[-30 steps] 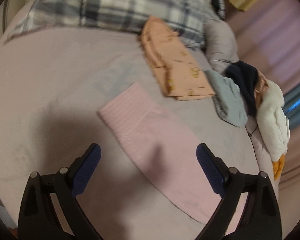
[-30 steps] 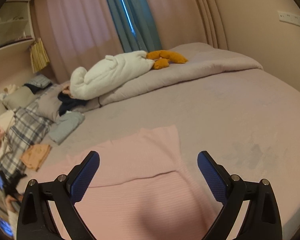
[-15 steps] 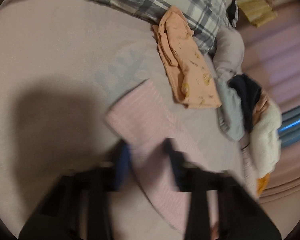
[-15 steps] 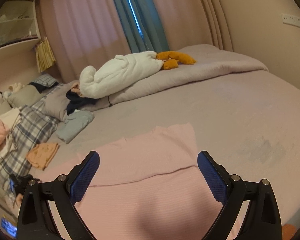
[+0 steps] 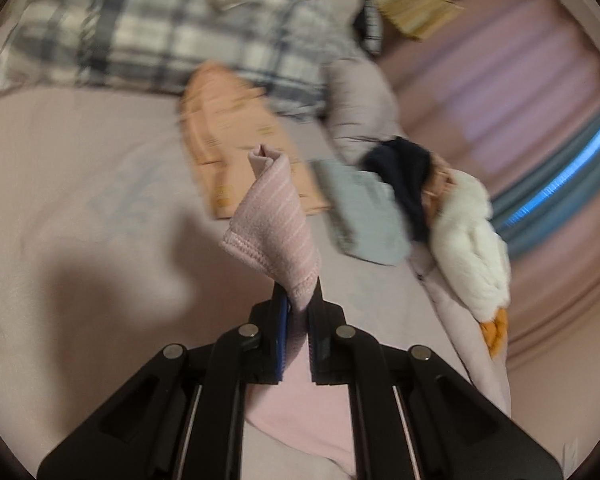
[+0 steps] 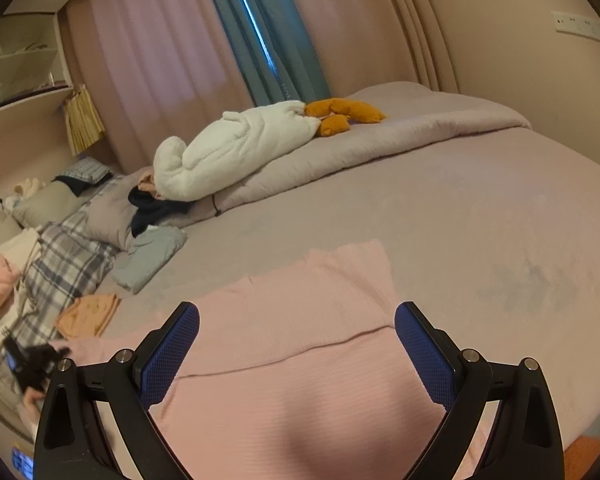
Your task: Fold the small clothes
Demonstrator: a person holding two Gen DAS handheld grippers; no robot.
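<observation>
Your left gripper [image 5: 298,312] was matte black plastic, its linkage arms pinned with round silver screws, and thin pale rods ran along the inner arms. Blue pads lined the inner faces of its jaws. Your right gripper [image 6: 297,344] matched it: black triangular arms with cut-out slots, silver screw heads at the joints, and blue pads [image 6: 424,356] textured with a fine diamond grid.

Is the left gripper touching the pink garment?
Touching. The left wrist view shows the left gripper shut on the pink garment, a lifted corner standing up between its fingers.
</observation>
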